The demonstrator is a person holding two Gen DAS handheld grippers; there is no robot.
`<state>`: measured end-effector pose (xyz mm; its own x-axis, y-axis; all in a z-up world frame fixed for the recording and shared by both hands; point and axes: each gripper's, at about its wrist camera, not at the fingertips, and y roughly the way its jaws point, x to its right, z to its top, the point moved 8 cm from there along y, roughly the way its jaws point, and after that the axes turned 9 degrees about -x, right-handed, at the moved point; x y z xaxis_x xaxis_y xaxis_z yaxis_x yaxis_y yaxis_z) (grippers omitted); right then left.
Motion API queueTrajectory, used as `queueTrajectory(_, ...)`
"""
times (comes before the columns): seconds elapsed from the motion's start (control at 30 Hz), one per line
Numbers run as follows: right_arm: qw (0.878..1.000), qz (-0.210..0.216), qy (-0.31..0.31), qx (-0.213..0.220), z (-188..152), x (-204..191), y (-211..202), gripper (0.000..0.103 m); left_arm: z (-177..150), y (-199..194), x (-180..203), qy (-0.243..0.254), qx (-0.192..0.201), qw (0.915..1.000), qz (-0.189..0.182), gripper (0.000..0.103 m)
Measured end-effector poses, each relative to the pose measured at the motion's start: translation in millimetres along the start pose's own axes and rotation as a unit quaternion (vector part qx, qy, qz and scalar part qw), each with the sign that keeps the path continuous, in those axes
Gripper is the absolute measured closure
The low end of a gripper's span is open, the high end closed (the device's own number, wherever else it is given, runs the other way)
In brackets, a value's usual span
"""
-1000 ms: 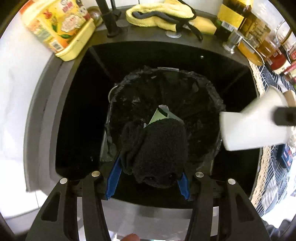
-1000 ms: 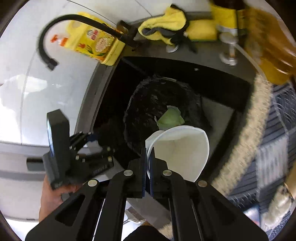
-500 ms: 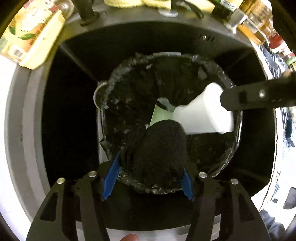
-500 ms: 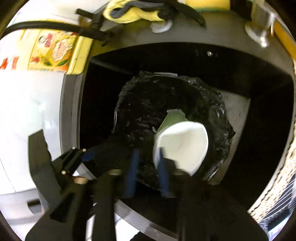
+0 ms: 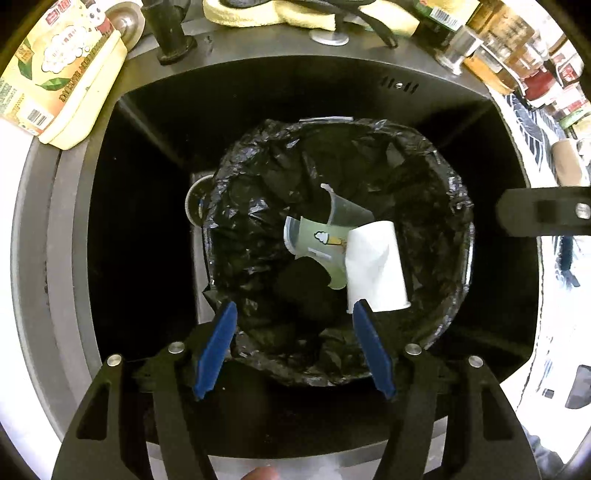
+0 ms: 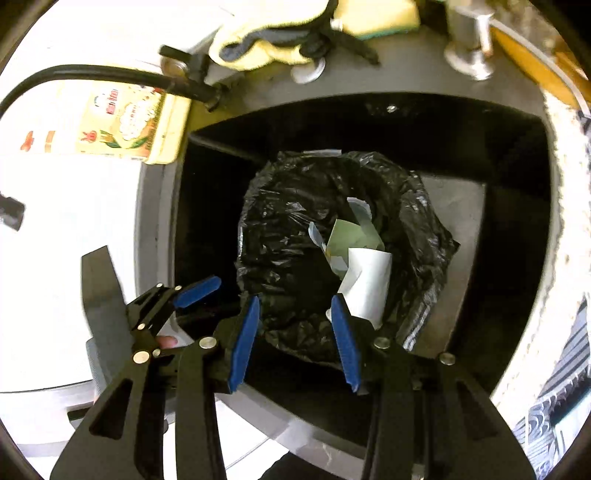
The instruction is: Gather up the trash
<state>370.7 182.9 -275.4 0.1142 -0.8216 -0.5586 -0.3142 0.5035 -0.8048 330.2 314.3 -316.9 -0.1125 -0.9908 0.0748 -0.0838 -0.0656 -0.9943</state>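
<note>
Both grippers stand over the black plastic bin liner [image 5: 424,177] that lines a round bin set in the dark square sink [image 5: 155,221]. The left gripper [image 5: 295,345] points straight down above the near rim of the liner; its blue-padded jaws have just been opening and now stand wide with nothing between them. The dark fuzzy cloth bundle [image 5: 304,291], clamped between those pads a second ago, now lies loose inside the liner, beside the pale green printed carton scrap [image 5: 317,243].

The right gripper [image 6: 293,345] is tilted down toward the same opening. Its jaws, pinched shut on the rim of the white paper cup [image 5: 376,271] a second ago, have since parted and now stand moderately open and empty. The cup has dropped in and rests on its side against the carton scrap, mouth toward the near rim.

Both pieces of trash held a moment ago are therefore inside the liner, so this deposit is judged complete. Each gripper is free to fetch further items, if any remain on the counter.

Around the sink stand a yellow detergent bottle [image 5: 62,70], a yellow cloth [image 5: 277,14] and a black faucet [image 6: 110,75], none of which is touched.
</note>
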Motion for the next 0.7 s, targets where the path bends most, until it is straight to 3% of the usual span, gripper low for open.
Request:
queueTrajectory(0.43,0.998,-0.026,0.008,0.057,-63,24,-68,0.061,-7,-20,64,0.031,0.018,0.9974,-0.063,0.040)
queueTrajectory(0.7,0.987,-0.035,0.092,0.126,-86,106,-136,0.060,1,-26,102,0.051,0.039,0.9954,-0.072,0.039)
